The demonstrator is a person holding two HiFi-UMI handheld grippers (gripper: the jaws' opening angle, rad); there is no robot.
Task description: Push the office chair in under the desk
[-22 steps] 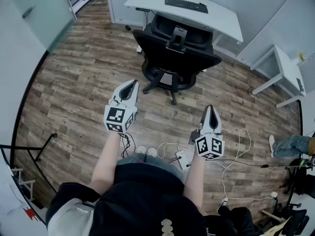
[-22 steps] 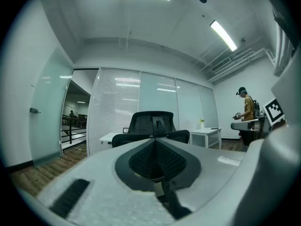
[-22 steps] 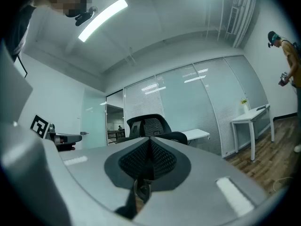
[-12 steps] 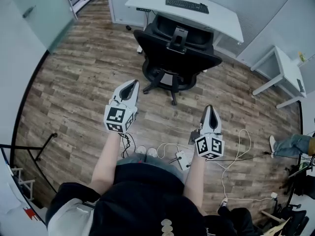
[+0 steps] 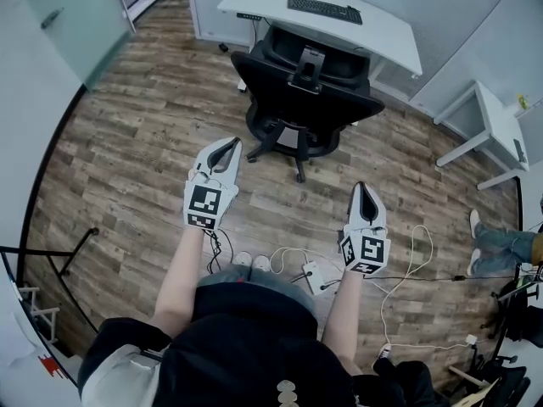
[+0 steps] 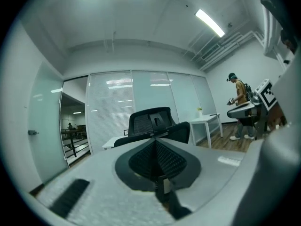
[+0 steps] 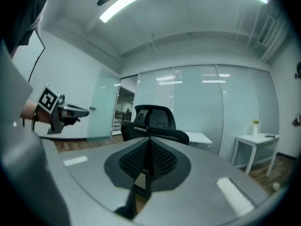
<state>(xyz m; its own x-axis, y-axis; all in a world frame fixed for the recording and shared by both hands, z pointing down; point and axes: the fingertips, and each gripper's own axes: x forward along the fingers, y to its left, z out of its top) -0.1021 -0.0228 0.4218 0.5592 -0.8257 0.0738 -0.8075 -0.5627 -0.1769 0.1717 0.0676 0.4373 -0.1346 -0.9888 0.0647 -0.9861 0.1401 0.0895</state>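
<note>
Left gripper (image 5: 222, 154) and right gripper (image 5: 364, 200) both level, jaws together and empty, held apart above the wood floor (image 5: 127, 151), both aimed at the black office chair (image 5: 303, 91), which stands ahead, partly out from the white desk (image 5: 373, 25) carrying a keyboard (image 5: 323, 9).
</note>
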